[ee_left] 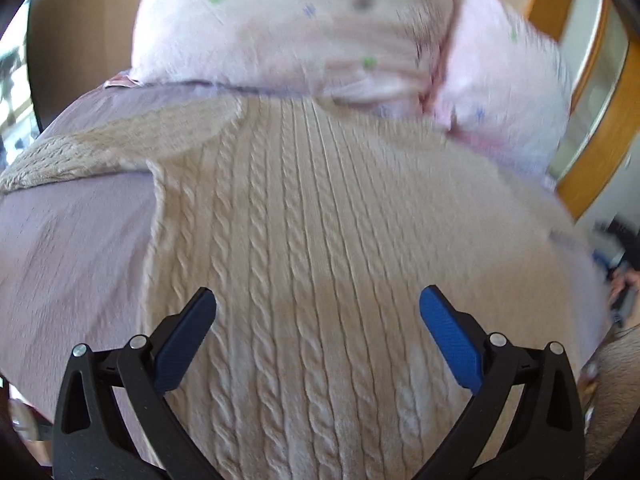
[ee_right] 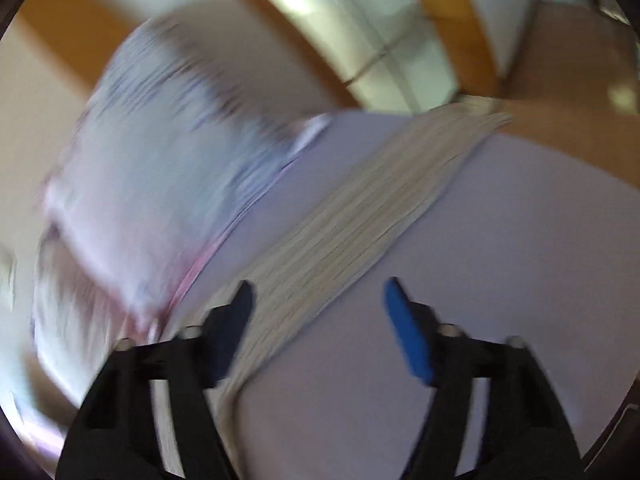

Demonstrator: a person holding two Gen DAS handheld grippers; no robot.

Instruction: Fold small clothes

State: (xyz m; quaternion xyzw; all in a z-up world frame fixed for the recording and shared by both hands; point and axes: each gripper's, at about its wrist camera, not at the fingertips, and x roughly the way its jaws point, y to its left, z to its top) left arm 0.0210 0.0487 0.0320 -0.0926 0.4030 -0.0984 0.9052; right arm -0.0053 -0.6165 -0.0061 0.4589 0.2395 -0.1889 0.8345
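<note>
Sweater [ee_left: 320,240], beige and cable-knit, lies flat on a mauve sheet [ee_left: 72,248], its body running away from the left gripper [ee_left: 318,300] toward a pink dotted pillow [ee_left: 288,28] that sits at its far end, touching or overlapping the knit there. One sleeve [ee_left: 100,148] reaches out sideways from the sweater's body across the sheet. The left gripper hovers above the near part of the sweater with its blue fingers [ee_left: 448,336] spread wide and nothing between them. The right wrist view is badly blurred; the right gripper [ee_right: 318,304] also looks spread and empty, with a beige strip of the sweater passing under it.

The step in hand appears to be choosing a grip for a fold. To do it well, each gripper should probably pinch an edge of the sweater, one layer only, clear of the sheet beneath. Lifting both sides evenly should keep the fold line straight, and the sleeve likely wants tucking over the body first.
</note>
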